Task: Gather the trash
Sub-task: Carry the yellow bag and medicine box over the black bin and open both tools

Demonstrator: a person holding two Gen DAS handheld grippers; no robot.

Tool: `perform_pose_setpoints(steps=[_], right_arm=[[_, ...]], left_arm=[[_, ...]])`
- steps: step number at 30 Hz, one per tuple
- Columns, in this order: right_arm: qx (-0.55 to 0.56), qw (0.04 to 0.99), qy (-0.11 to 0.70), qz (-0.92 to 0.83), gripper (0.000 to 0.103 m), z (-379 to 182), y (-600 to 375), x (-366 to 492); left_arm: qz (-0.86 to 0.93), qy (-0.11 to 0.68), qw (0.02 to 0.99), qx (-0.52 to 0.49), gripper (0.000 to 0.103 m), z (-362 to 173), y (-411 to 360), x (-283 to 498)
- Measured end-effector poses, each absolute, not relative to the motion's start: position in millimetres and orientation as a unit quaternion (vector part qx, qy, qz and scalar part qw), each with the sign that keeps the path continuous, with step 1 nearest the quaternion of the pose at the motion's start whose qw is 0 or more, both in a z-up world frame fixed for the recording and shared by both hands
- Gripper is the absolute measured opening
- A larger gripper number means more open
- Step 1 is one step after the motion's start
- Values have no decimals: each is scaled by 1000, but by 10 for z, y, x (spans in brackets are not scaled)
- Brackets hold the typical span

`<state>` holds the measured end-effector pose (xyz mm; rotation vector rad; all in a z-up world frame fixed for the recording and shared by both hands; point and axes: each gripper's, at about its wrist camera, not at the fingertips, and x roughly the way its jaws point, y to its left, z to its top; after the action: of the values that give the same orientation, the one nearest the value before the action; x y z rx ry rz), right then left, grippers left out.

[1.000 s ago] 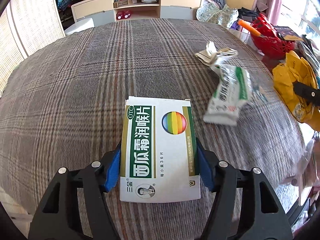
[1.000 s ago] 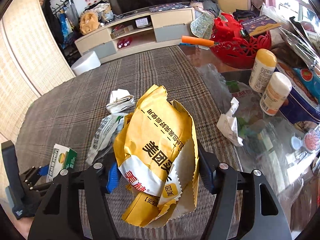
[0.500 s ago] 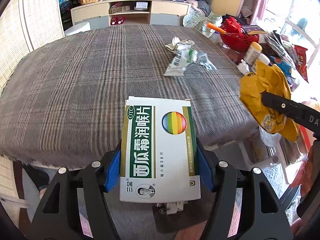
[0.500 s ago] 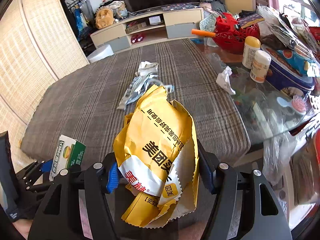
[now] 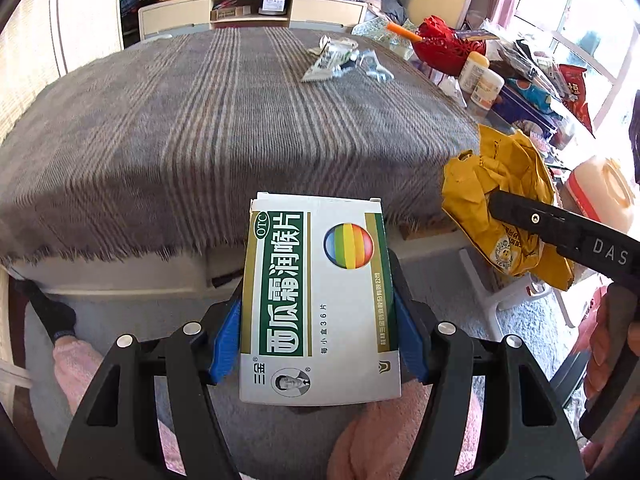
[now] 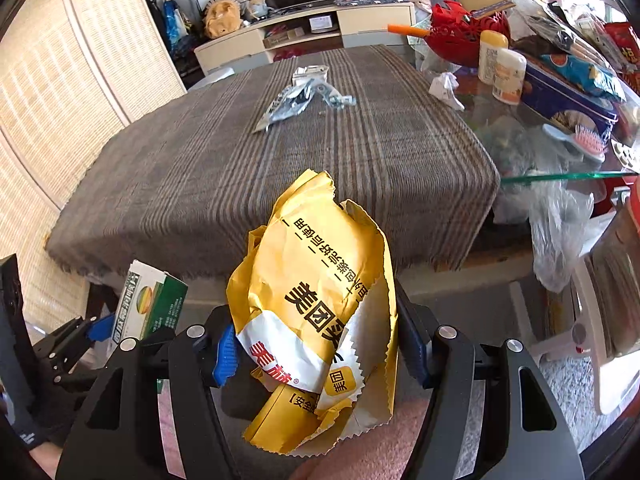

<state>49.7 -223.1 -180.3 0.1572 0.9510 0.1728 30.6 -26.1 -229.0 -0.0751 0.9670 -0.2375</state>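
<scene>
My left gripper (image 5: 318,344) is shut on a white and green medicine box (image 5: 320,300) with a rainbow circle, held past the table's near edge above the floor. My right gripper (image 6: 320,352) is shut on a crumpled yellow paper bag (image 6: 316,304). That bag (image 5: 508,196) shows at the right of the left wrist view, and the box (image 6: 154,300) at the lower left of the right wrist view. Several wrappers (image 5: 340,60) still lie on the far part of the grey plaid tablecloth (image 5: 220,120); the same wrappers (image 6: 300,96) appear in the right wrist view.
A red basket (image 6: 464,32), two white bottles (image 6: 500,68), a crumpled tissue (image 6: 446,86), a blue tin (image 6: 568,88) and a hairbrush (image 6: 580,142) crowd the glass table end. A plastic bag (image 6: 560,224) hangs there. Pink-clad knees (image 5: 80,364) and grey floor lie below.
Both grippers have pulled back from over the table to beyond its near edge, still holding the box and the bag. The wrappers now lie far off, and floor and knees have come into view.
</scene>
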Motion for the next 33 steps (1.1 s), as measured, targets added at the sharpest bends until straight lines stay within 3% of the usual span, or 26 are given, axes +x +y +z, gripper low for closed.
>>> perform_pose_setpoints(steps=[17,25,30,33], right_arm=[[90,836,534,85,66,-2851,-2064,490],[105,823,551,90,67,-3027,-2038,638],[110,826,547,87,75,-2999,-2037,675],[108,826,547,86,77,-2992,-2027,684]], left_arm=[[-113,532,838,-55,62,-3385,-408,291],[-116,537,834,-48,63,-3511,-489,377],[-119,542,830,-60,64,-3541,-477,418],[-113,542,831,-55,75,-3531,-452,427]])
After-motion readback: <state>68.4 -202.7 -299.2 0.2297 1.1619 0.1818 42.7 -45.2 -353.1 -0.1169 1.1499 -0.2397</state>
